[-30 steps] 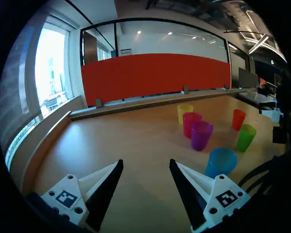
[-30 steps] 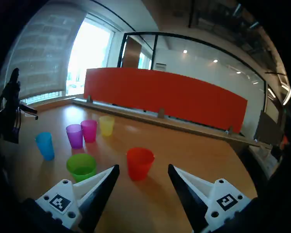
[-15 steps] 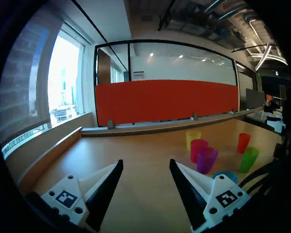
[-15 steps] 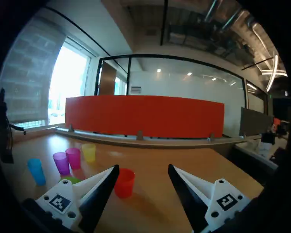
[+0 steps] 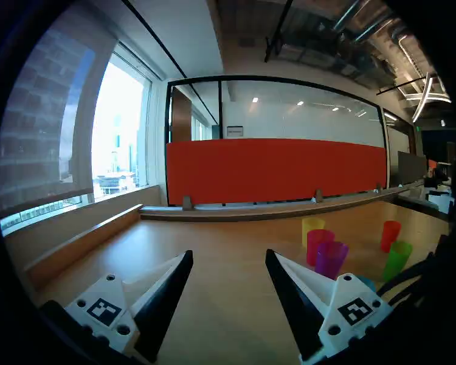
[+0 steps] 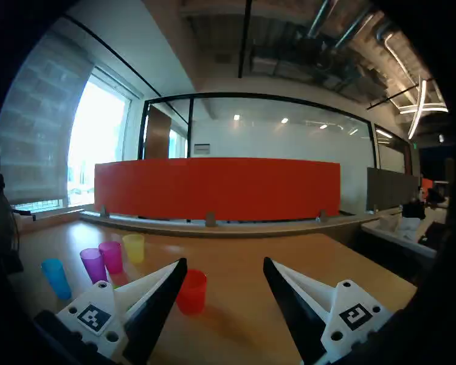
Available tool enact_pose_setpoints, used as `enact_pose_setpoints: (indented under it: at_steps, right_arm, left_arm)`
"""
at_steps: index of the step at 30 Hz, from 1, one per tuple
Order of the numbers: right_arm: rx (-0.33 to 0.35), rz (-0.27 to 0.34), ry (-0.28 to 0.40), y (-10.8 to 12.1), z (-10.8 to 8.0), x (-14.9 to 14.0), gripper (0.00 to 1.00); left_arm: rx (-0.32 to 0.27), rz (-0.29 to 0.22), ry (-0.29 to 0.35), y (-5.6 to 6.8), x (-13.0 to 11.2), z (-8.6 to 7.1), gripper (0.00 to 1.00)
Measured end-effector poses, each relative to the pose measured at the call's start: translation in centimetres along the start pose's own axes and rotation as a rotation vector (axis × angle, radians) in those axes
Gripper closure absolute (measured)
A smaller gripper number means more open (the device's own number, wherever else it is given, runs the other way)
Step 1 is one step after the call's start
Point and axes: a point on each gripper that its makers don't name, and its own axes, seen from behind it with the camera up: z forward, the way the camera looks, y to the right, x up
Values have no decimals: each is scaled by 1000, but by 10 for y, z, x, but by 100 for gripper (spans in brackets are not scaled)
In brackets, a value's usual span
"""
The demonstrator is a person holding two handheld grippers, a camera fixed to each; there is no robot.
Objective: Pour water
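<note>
Over the table (image 5: 185, 234), left gripper (image 5: 228, 252) and right gripper (image 6: 224, 260) gape; red cup (image 6: 194, 292) half-hidden.

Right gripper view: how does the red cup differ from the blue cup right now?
The red cup sits close, just beside the left finger of the right gripper; the blue cup sits far left. The red cup stands alone; the blue cup stands near the purple cup. Both are upright on the wooden table.
</note>
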Motion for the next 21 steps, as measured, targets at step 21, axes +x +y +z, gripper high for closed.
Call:
enact_pose_setpoints:
  at_steps: [21]
  right_arm:
    - [-12,-15,-32,-9,0,14,3]
  left_arm:
    - [65,7,30,6,-13,2,12]
